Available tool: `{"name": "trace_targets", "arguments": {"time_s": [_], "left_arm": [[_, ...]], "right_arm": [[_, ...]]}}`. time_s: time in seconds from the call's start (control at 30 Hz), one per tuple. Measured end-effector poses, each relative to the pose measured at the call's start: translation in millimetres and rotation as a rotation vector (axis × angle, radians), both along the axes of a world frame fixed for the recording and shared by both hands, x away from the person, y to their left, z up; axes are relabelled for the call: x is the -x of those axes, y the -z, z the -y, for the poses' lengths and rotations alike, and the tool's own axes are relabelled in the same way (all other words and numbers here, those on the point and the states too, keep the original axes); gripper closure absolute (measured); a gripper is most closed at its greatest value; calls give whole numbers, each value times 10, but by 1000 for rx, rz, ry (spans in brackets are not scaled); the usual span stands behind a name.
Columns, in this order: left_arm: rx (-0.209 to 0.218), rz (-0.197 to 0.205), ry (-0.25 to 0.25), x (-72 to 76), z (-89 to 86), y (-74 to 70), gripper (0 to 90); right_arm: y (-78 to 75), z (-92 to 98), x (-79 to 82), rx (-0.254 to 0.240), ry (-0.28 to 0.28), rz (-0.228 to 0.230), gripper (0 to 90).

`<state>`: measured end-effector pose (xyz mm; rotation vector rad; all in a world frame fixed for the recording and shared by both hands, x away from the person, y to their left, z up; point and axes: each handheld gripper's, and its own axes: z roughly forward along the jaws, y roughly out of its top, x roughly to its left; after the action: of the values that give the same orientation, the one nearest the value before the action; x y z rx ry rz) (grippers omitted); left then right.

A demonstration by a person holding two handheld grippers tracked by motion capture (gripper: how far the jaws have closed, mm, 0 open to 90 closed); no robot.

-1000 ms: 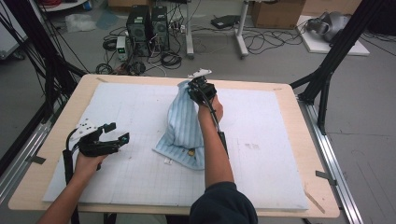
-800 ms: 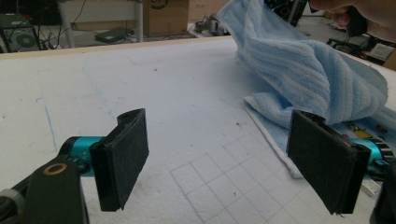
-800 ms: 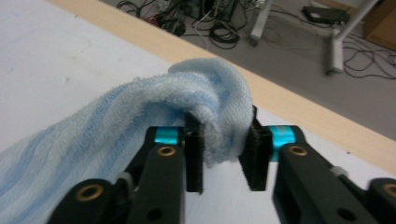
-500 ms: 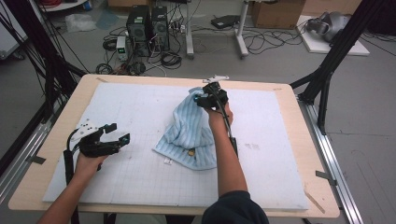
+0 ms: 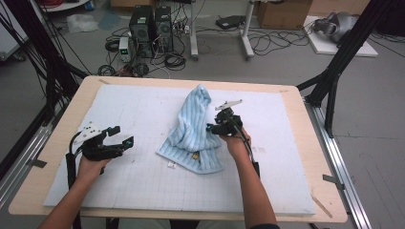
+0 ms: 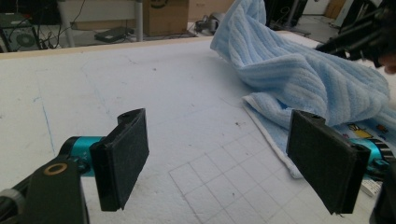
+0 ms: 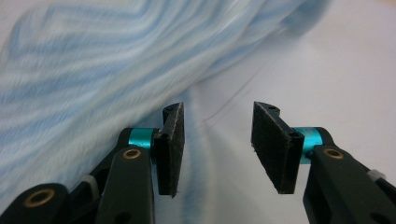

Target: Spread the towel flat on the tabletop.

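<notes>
A light blue striped towel (image 5: 191,136) lies crumpled in the middle of the white mat (image 5: 286,162), with one fold standing up at its far end. My right gripper (image 5: 211,128) hovers low at the towel's right side and points left at it. In the right gripper view its jaws (image 7: 217,114) are open and have just been closing a little. The blurred towel (image 7: 93,79) lies just beyond them, a faint blue edge under the gap, and the pads touch nothing. My left gripper (image 5: 123,136) rests left of the towel, jaws wide open (image 6: 219,121) and empty, facing the towel (image 6: 303,79).
The gridded mat covers most of a wooden table (image 5: 62,138). A small white scrap (image 5: 171,164) lies by the towel's near corner. Black frame posts (image 5: 334,81) stand at the table's sides. Computers and cables (image 5: 153,28) sit on the floor beyond the far edge.
My right gripper let go of the towel's raised top, opened, and came down and toward me along the towel's right side. The towel's top fold stays standing. My left gripper has not moved.
</notes>
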<state>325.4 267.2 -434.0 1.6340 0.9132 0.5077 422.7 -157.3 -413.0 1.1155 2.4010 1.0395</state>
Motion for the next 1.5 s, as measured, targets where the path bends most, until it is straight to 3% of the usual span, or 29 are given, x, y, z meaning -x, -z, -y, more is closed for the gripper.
{"name": "trace_targets", "arguments": {"time_s": [0.07,0.17,0.23,0.3,0.37,0.47,0.53,0.67,0.87,0.9,0.93,1.0,1.07,1.13,1.17,1.2,1.3,1.33,1.43,1.5], "left_arm": [[0,0,0,0,1,0,213],[-2,0,1,0,1,0,213],[-4,-1,3,-2,-1,2,213],[-3,-3,4,-2,-1,4,213],[-4,-4,5,-2,-2,5,213],[-4,-3,3,1,-4,5,213],[-2,-5,4,1,-2,6,213],[-9,-4,5,-1,7,10,213],[-8,-7,4,-5,13,16,214],[-10,-8,5,-7,12,17,214],[-9,-10,5,-8,15,19,214],[-15,-12,11,-10,26,24,215],[-19,-10,15,-10,32,24,218],[-27,-9,23,-9,47,26,227],[-26,-10,24,-10,58,28,229],[-22,-11,30,-12,72,29,229],[-31,-11,36,-15,138,14,229],[-16,-19,48,-32,183,-8,229],[-14,-18,61,-62,245,-41,239],[-6,-32,104,-128,373,-83,271]], "right_arm": [[120,-71,46,-14,-36,-44,525],[197,-142,79,-17,-63,-63,536],[224,-216,141,-6,-103,-66,754],[213,-227,162,11,-116,-52,797],[136,-196,231,55,-121,-8,830],[24,-58,321,62,-64,48,830],[-37,56,391,109,-22,97,829],[-122,300,546,169,73,154,827],[-150,618,691,177,172,162,826],[-120,705,731,241,226,169,826],[-91,748,739,264,248,166,825],[-20,810,747,245,264,128,807],[10,822,761,233,264,132,773],[40,835,801,191,273,157,651],[48,856,833,137,277,178,592],[49,864,848,115,279,189,548],[41,879,876,72,281,204,512],[21,888,901,63,283,219,474],[4,905,917,52,287,235,452],[-3,941,920,40,299,241,428]]}}
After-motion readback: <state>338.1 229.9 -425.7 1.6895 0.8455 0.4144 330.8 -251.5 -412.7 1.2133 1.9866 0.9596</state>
